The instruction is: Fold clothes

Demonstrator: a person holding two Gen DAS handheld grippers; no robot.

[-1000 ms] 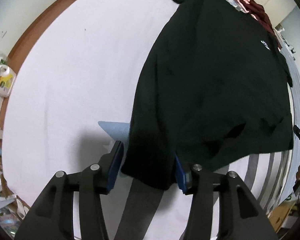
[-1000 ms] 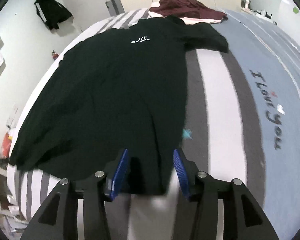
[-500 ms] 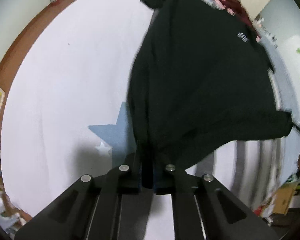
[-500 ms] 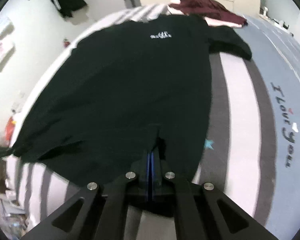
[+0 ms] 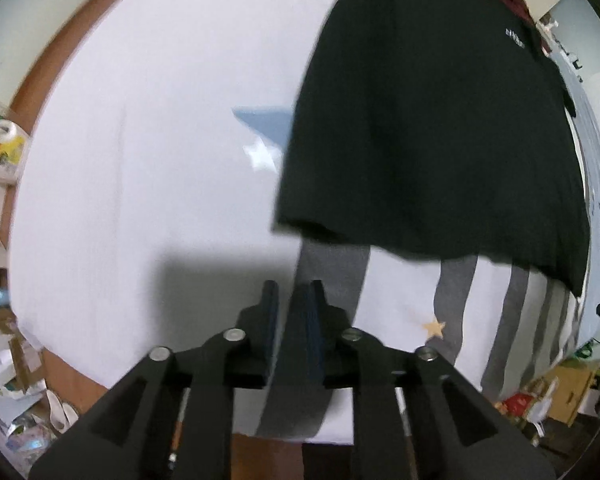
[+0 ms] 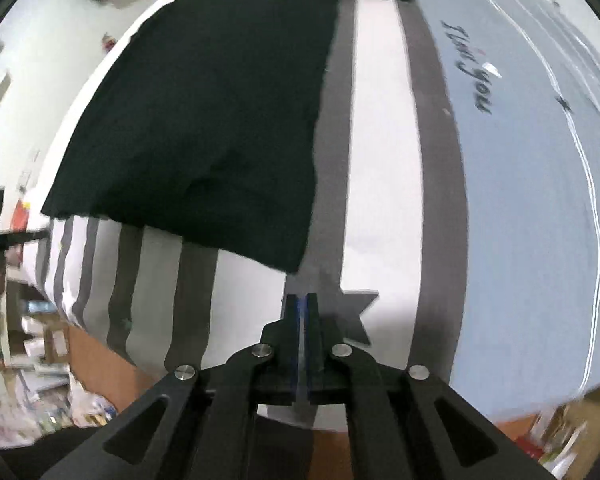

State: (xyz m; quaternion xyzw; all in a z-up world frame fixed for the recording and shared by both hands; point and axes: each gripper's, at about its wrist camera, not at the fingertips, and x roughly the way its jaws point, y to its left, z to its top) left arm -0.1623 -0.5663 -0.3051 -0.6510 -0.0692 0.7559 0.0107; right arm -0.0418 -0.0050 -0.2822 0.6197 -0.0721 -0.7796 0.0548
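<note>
Bedding fills both views, and the black T-shirt point(image 5: 432, 128) lies spread flat on it, its long axis running away from both grippers, collar and small chest logo at the far end and hem nearest the fingers.

On the left side, the left gripper point(image 5: 292, 300) points steeply down at the striped sheet point(image 5: 404, 300) just short of the hem. Its jaws are opening from a narrow gap, and nothing is between the blue pads; only a grey stripe shows through the slot. From these fingers the shirt's left hem corner point(image 5: 288, 224) lies ahead and a touch to the right, apart from the tips.

Further right, the right gripper point(image 6: 301, 300) hangs over a grey stripe beside a grey star print point(image 6: 356, 312). Its jaws stand practically together, a thin slit between the pads, and they hold nothing. The right hem corner point(image 6: 292, 264) sits directly ahead of these tips and close to them (closer, by the look of it, than the left corner is to its gripper).

So the right hand looks better placed to take its corner first. Both corners need re-gripping before the hem can be carried toward the collar, I judge.
</note>
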